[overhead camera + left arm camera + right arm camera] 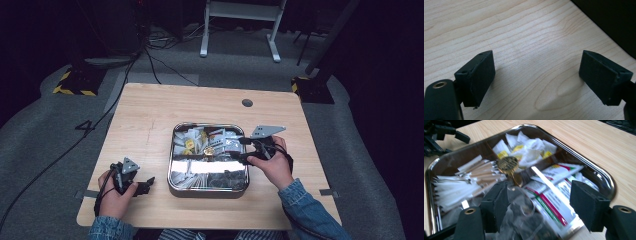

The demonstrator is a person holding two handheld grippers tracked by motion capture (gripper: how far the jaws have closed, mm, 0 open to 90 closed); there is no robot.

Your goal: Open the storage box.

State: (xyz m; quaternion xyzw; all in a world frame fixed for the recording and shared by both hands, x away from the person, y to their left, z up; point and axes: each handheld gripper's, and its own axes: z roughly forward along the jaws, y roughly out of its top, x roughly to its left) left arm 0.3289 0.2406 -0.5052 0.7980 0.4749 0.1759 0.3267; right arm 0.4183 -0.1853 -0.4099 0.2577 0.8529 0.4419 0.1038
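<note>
A shiny metal tray (171, 150) sits at the middle of the wooden table (150, 115). It holds white packets with yellow tags (529, 147), paper-wrapped sticks (481, 171), red-and-green sachets (554, 195) and a round gold mesh strainer (507, 163). My right gripper (239, 150) hovers over the tray's right side, jaws wide open (541, 202). A blurred clear wrapper (521, 220) lies low by one pad, not pinched. My left gripper (145, 186) rests at the table's front left. Its jaws are open (536, 75) over bare wood, with nothing between them.
A dark cable hole (247, 103) sits near the table's far edge. Grey tape strips (90, 193) mark the front corners. Behind the table, a white frame (240, 30) and cables (150, 60) lie on the grey floor. Bare wood surrounds the tray (599, 170).
</note>
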